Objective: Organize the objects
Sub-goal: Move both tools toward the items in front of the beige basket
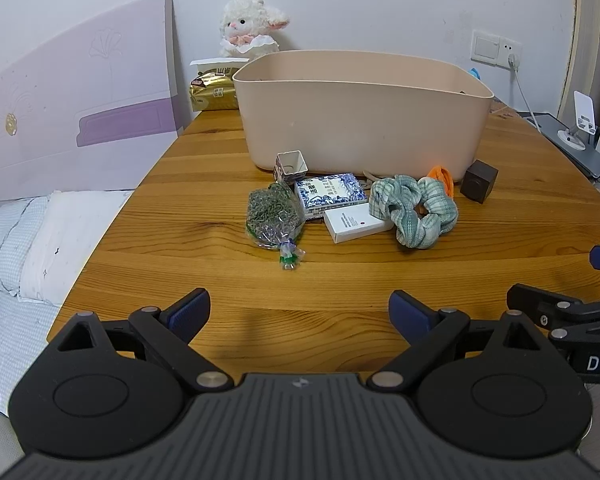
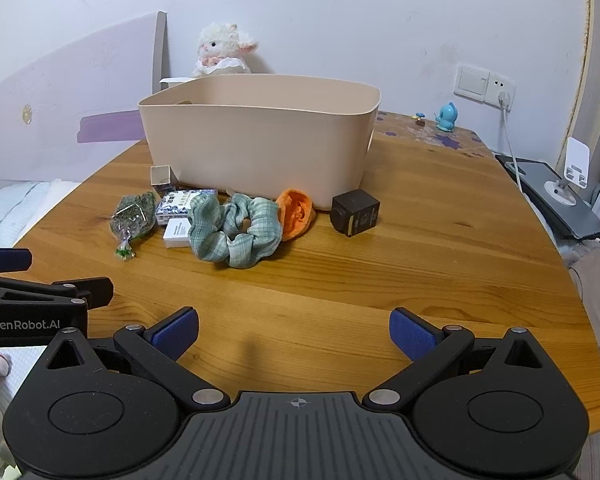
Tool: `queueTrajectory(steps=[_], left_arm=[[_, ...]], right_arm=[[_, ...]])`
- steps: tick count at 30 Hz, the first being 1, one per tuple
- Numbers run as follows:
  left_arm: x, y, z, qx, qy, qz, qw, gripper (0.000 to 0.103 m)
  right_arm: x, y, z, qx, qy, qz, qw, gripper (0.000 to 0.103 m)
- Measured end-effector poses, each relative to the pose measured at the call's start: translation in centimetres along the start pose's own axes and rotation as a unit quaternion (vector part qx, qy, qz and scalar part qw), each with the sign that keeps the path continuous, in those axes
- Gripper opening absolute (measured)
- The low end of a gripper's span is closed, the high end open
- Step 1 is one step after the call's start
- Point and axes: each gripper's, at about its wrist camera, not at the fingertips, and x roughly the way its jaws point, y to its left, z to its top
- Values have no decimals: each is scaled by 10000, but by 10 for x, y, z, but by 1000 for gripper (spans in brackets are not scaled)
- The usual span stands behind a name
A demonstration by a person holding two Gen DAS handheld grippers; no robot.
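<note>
A beige plastic bin stands at the back of the wooden table. In front of it lie a bag of dried herbs, a small square cup, a blue-and-white box, a white box, a green plaid scrunchie, an orange cloth and a dark cube. My left gripper and right gripper both hover open near the front edge, well short of the objects.
A plush lamb and a gold packet sit behind the bin. A bed with pillows lies left of the table. A phone stand, a wall socket with cable and a blue figurine are at the right.
</note>
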Motion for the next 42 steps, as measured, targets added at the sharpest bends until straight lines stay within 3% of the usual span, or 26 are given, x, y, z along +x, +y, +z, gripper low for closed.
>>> queueTrajectory(steps=[42], left_arm=[[2, -1, -1, -30, 34, 76, 10000, 96]], right_arm=[[2, 0, 1, 29, -15, -2, 10000, 103]])
